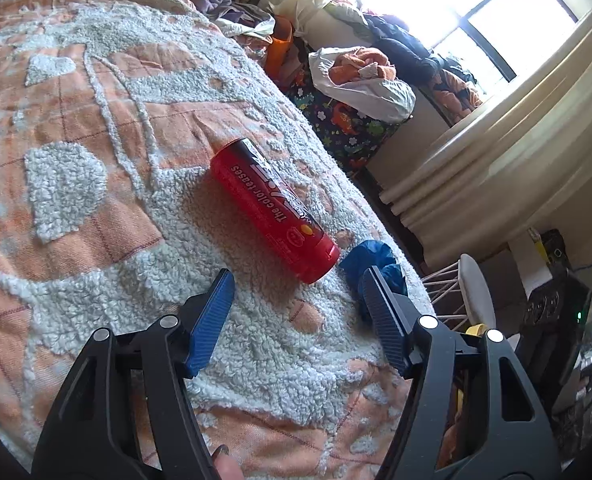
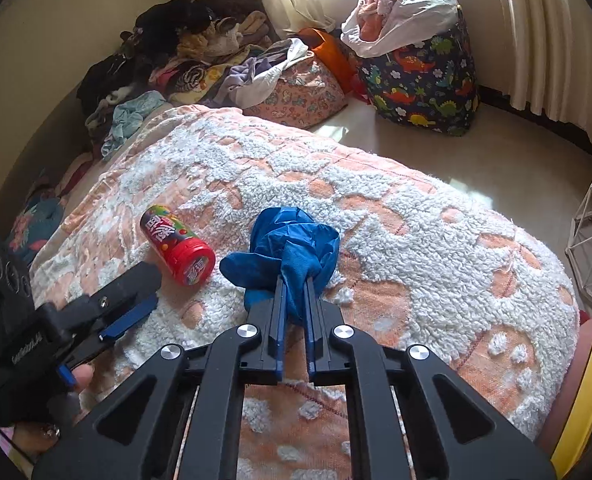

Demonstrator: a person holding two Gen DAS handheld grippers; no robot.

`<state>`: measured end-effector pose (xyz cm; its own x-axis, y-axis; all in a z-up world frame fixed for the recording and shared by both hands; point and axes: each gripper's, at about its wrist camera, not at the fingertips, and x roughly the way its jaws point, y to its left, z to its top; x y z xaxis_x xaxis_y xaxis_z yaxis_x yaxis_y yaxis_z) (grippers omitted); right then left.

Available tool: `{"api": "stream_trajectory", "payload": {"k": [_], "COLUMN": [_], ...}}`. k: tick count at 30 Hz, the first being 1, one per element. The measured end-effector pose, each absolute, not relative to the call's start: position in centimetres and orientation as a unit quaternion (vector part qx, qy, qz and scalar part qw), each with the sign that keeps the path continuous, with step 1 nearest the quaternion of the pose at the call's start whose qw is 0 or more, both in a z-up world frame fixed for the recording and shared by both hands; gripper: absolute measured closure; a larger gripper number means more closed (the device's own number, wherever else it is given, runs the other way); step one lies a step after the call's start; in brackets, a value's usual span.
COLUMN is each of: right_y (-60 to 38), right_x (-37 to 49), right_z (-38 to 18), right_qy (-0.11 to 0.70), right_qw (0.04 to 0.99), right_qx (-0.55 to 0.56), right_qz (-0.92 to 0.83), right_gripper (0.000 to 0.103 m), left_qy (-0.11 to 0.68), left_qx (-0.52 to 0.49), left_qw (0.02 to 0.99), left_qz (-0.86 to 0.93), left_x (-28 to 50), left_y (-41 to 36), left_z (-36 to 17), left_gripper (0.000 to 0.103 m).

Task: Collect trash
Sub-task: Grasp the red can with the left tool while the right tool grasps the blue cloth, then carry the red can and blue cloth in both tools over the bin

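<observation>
Two bits of trash lie on the fleecy orange-and-white blanket (image 2: 435,216) over the bed, both close to its near edge: a red candy tube (image 2: 178,245) on its side and a crumpled blue glove (image 2: 292,248) just beside the tube's cap end. The right gripper (image 2: 294,280) has its jaws pressed together on a fold of the glove, pinching only the lower part of the bundle while the rest balloons out above the fingertips. The left gripper (image 1: 297,280) stands spread with nothing between its pads, aimed at the cap end of the tube and short of it.

The risks, as I judge them: the glove is limp and slick, caught by one fold, so a quick lift could let it slide out, or it could unfurl and drag across the tube. The tube is round and lies on soft pile near the edge; a pad that nudges it before both sides close could roll it off toward the floor. The two grippers are also working close together and could knock each other.

Only the right wrist view shows the pinch on the glove, and the left gripper from outside, coming in low beside the tube. Only the left wrist view shows the gap between its own pads and the tube's length and label; there the glove is half hidden behind the right-hand finger.
</observation>
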<state>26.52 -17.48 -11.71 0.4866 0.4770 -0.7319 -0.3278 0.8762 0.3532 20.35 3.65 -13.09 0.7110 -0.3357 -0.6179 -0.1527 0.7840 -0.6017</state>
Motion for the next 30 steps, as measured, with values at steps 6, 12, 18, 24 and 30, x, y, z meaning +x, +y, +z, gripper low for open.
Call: {"api": "stream_trajectory", "payload": {"k": [6, 12, 18, 24, 30], "right_y": [-19.4, -22.4, -24.6, -26.8, -29.1], "right_x": [23.5, 20.3, 18.2, 17.1, 15.8], "right_z": [-10.6, -8.1, -6.5, -5.6, -4.9], "right_qy": [0.436, 0.403, 0.381, 0.368, 0.355], "right_qw": [0.866, 0.879, 0.896, 0.904, 0.911], "right_qx": [0.093, 0.12, 0.11, 0.123, 0.135], "right_qz": [0.226, 0.224, 0.2, 0.182, 0.164], "right_gripper": [0.098, 0.098, 0.098, 0.098, 0.098], "left_qy": [0.381, 0.395, 0.391, 0.385, 0.373], "left_qx": [-0.357, -0.368, -0.368, -0.353, -0.323], "left_qw": [0.852, 0.842, 0.843, 0.851, 0.864], "left_qz": [-0.044, -0.017, -0.022, -0.061, -0.102], "left_x": [22.4, 24.7, 24.4, 22.8, 21.5], "left_y": [3.9, 3.9, 3.5, 1.2, -1.8], "left_z": [-13.6, -14.2, -13.7, -12.3, -9.7], "left_gripper": [0.05, 0.062, 0.073, 0.079, 0.081]}}
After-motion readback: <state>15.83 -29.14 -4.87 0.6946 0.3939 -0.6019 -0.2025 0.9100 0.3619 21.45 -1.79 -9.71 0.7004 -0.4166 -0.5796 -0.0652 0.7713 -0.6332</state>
